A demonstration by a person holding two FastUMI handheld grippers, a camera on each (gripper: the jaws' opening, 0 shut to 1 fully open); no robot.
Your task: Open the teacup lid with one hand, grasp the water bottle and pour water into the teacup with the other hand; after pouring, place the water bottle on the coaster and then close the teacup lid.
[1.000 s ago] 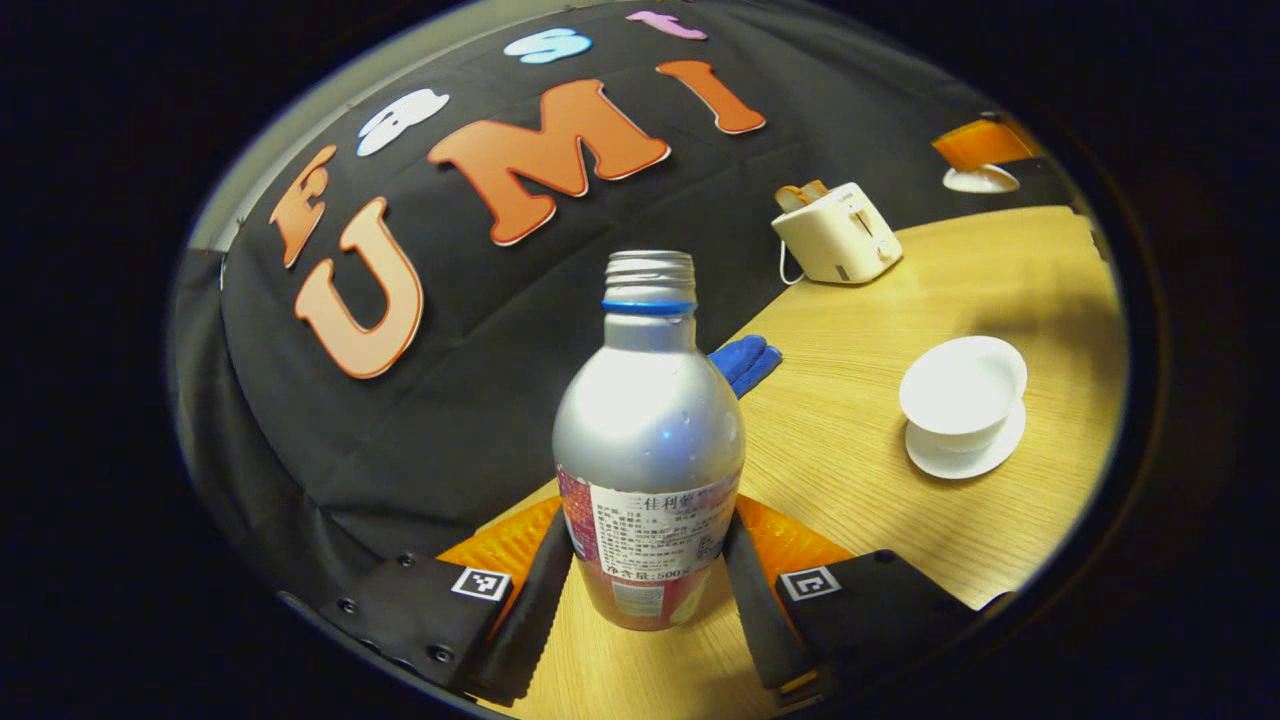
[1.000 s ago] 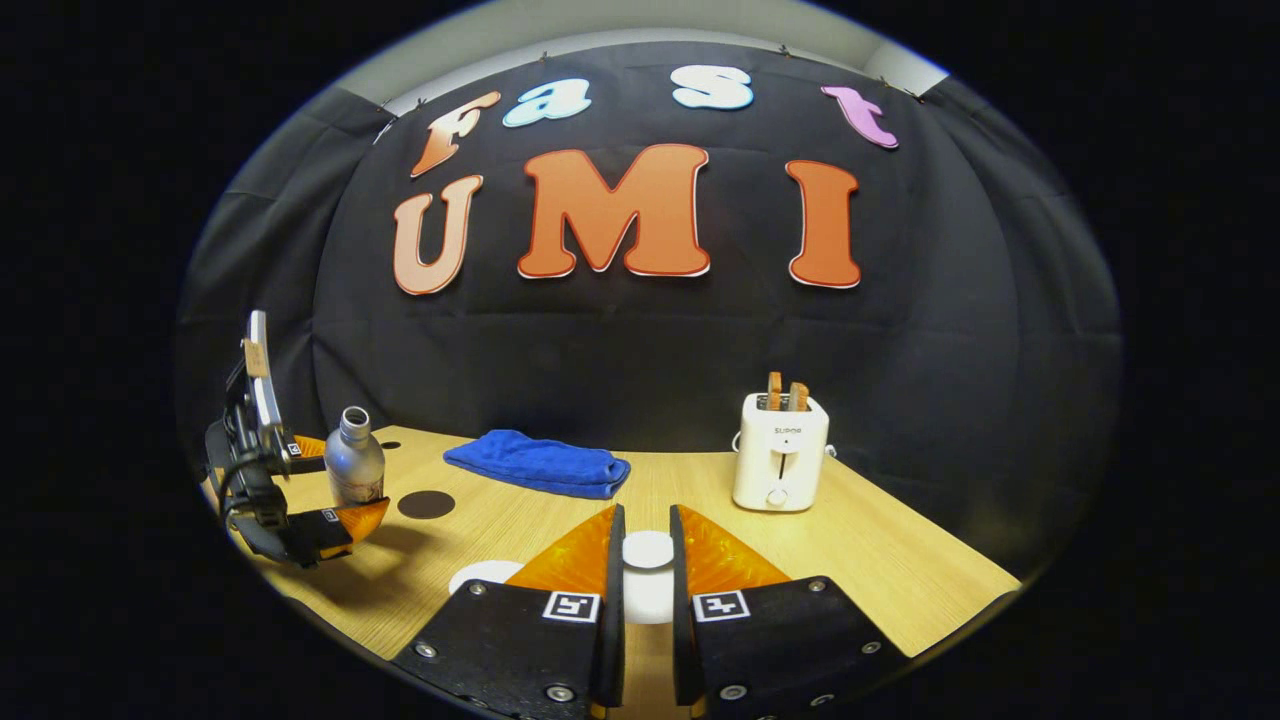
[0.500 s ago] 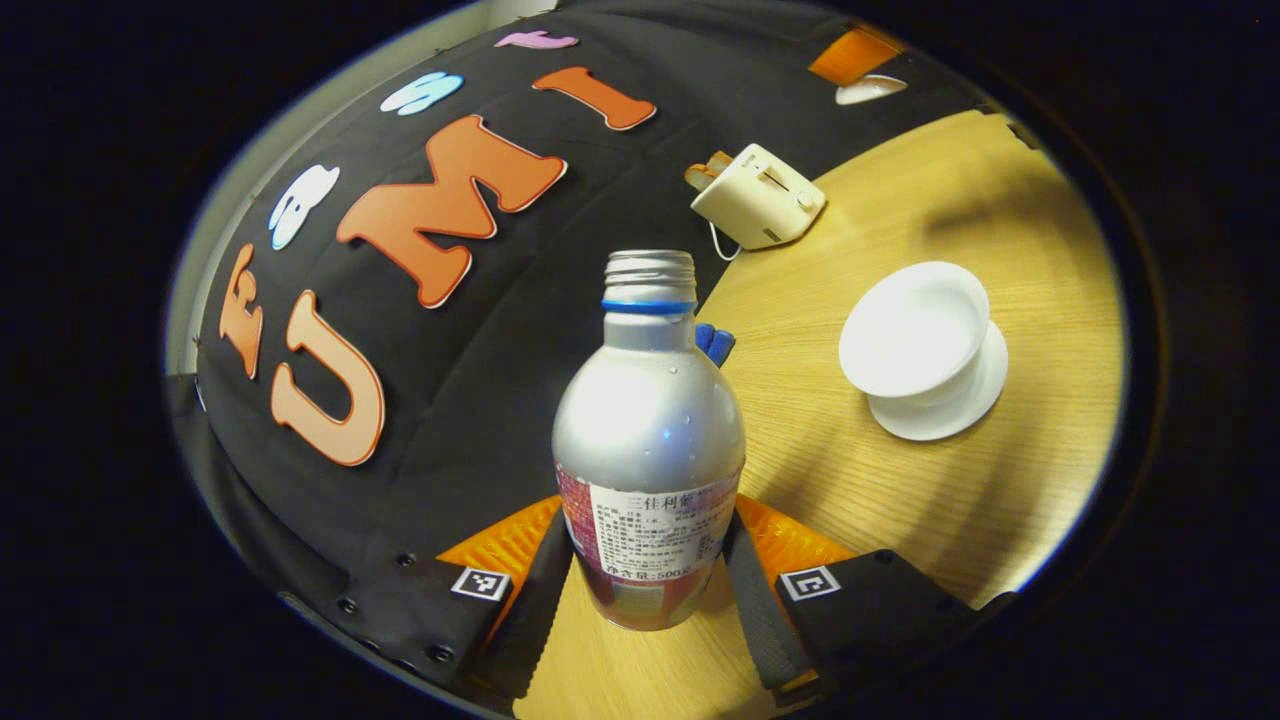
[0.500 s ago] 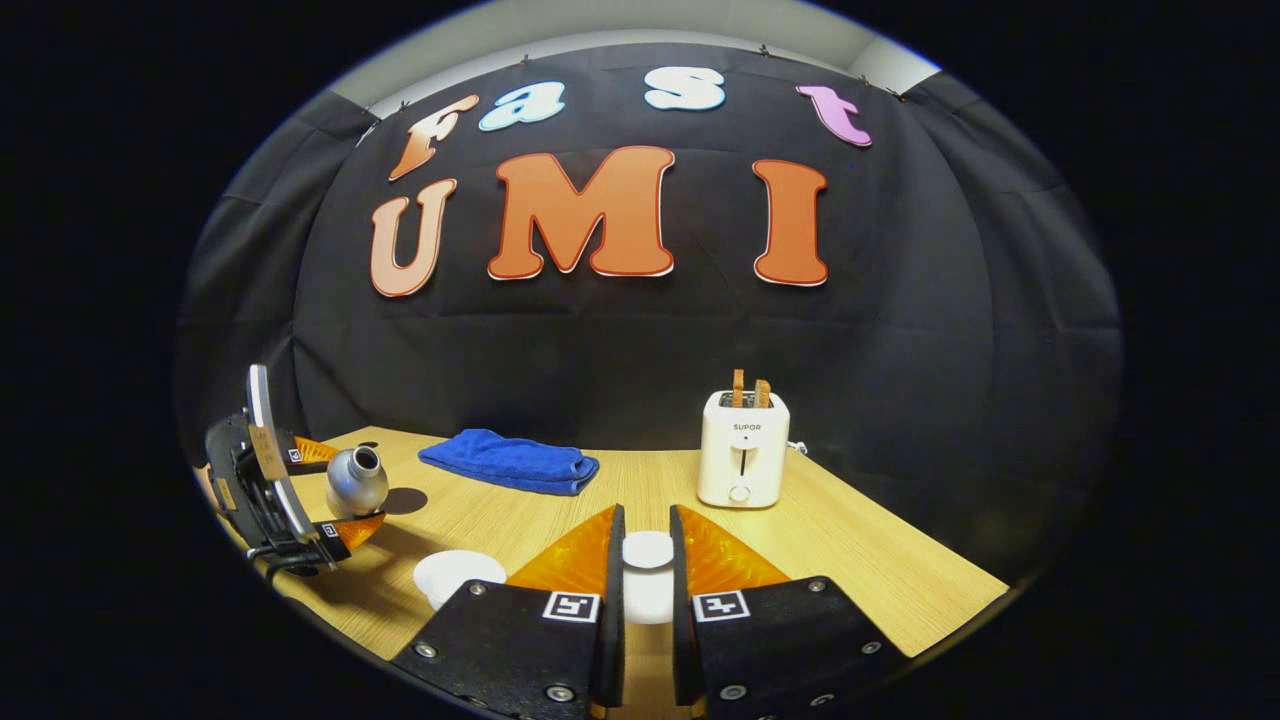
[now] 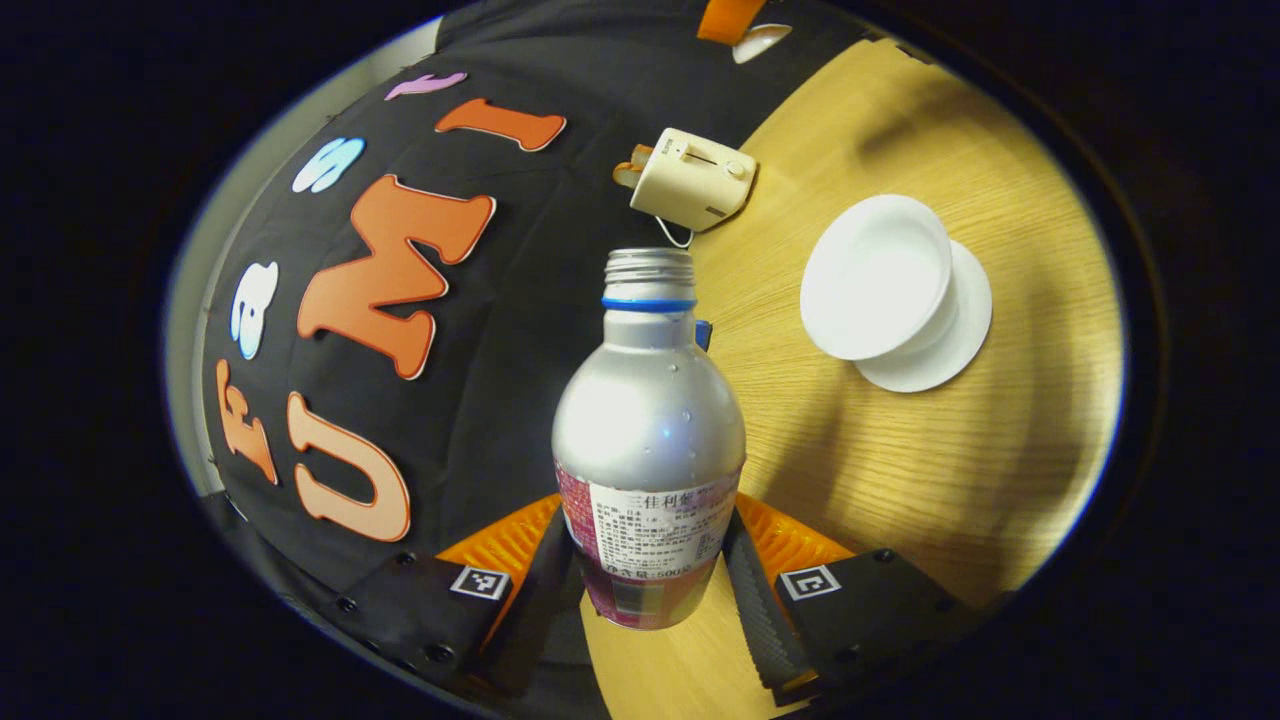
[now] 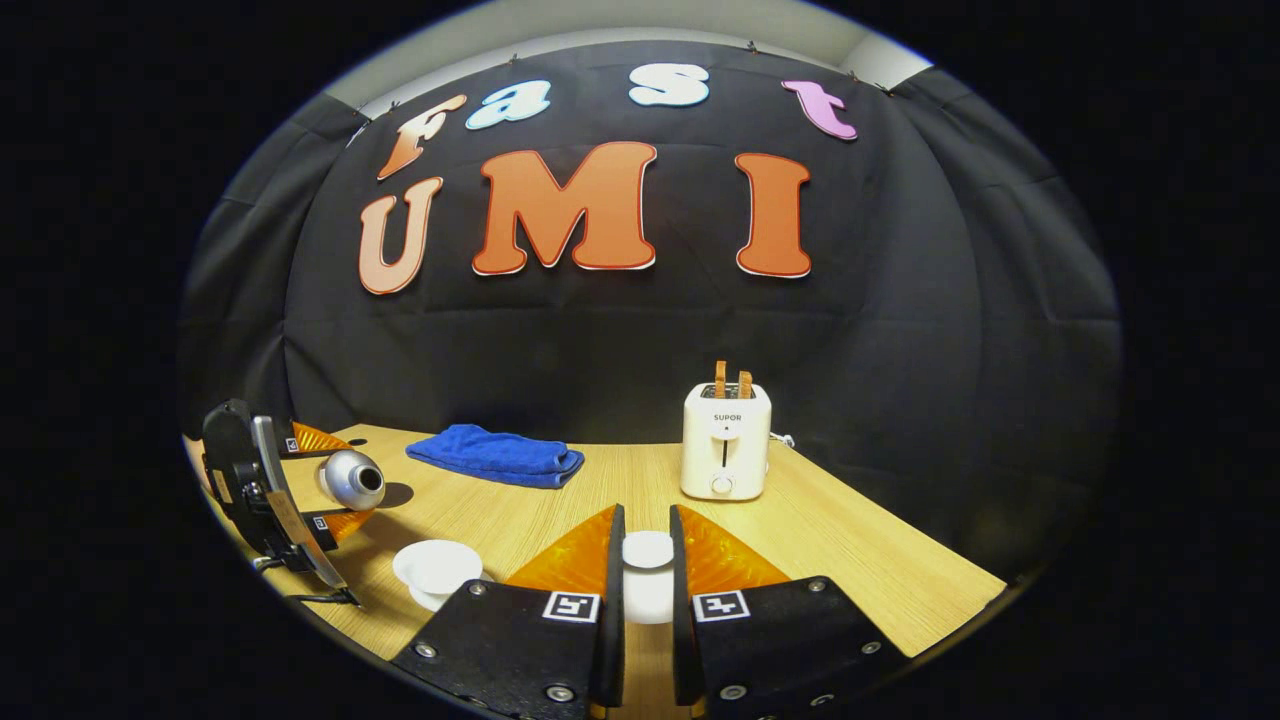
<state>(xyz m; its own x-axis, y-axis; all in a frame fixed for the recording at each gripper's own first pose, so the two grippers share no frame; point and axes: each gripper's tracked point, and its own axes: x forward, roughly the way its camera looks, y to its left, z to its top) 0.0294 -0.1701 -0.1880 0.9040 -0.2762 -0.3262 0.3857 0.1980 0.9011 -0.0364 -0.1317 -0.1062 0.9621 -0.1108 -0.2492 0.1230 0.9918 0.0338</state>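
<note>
Left gripper view: left gripper (image 5: 650, 590) clamped on tilted bottle (image 5: 648, 440); open teacup (image 5: 878, 278) beyond, right; right gripper (image 6: 645, 590) pinches lid (image 6: 647, 550) aloft; advise centring mouth over cup, then tipping slowly.

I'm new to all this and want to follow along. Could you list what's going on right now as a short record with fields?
left gripper: shut on the water bottle, tipped toward the teacup
right gripper: shut on the teacup lid, held off the cup
teacup: open, on its saucer
bystanders: toaster, blue cloth
</note>
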